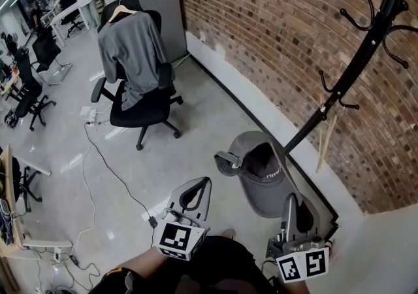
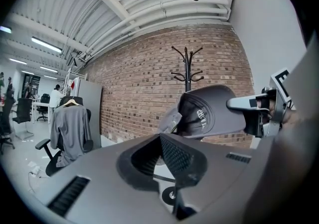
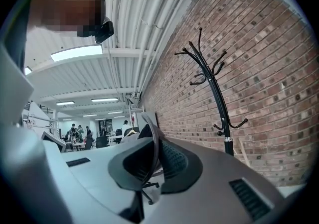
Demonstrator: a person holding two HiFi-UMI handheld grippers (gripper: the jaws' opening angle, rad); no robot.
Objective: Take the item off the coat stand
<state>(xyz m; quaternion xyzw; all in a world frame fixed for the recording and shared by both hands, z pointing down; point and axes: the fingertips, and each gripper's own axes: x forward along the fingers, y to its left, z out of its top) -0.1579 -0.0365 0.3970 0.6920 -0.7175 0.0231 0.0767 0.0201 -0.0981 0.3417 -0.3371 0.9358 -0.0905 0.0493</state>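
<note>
Presently gripped: cap [image 1: 261, 181], rim pinched in right gripper [image 1: 291, 202].
Handling: judged light, soft.
Left gripper [image 1: 199, 189]: jaws together, empty.

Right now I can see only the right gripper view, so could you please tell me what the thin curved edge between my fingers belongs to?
Observer: It is the rim of a grey cap. The head view shows the whole cap hanging from the right gripper, whose fingers are closed on it.
Operator: Thank you. Is the cap off the coat stand?
Observer: Yes. It is off the coat stand and is held low beside it by the gripper alone.
Operator: And what is the left gripper doing?
Observer: The left gripper is beside the cap with its fingers together, holding nothing.
</note>
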